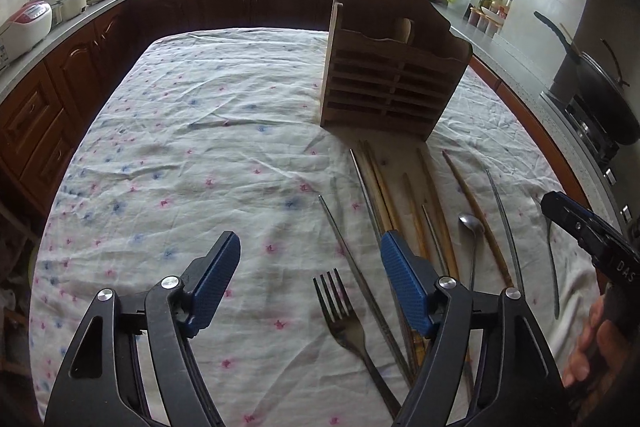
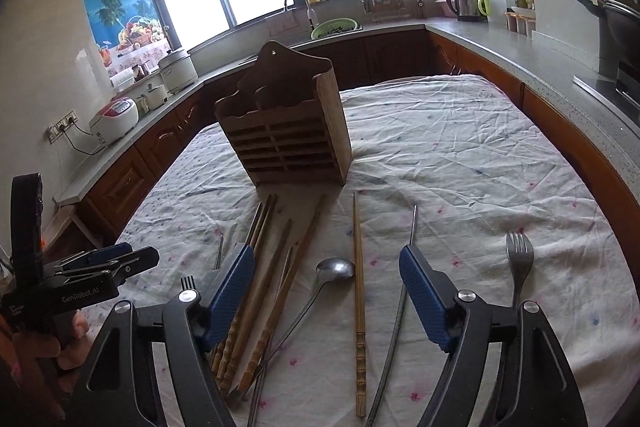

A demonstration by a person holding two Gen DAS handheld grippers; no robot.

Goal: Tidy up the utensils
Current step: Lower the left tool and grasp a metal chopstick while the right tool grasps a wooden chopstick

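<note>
Two grippers hover with jaws spread and empty, short of the wooden holder [image 1: 394, 67]. Chopsticks [image 2: 276, 267], a spoon [image 2: 334, 269] and forks lie before the holder, under the right gripper [image 2: 328, 291]; the left gripper [image 1: 310, 269] is above one fork [image 1: 340, 307].

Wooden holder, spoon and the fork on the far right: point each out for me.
Wooden holder [image 2: 288, 143]: right wrist view, slatted front panel.
Spoon [image 2: 335, 269]: right wrist view, middle of the bowl.
Fork [image 2: 519, 259]: right wrist view, base of the tines.

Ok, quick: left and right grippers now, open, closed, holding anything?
Left gripper: open, holding nothing, above the tablecloth.
Right gripper: open, holding nothing, over the spoon.
</note>
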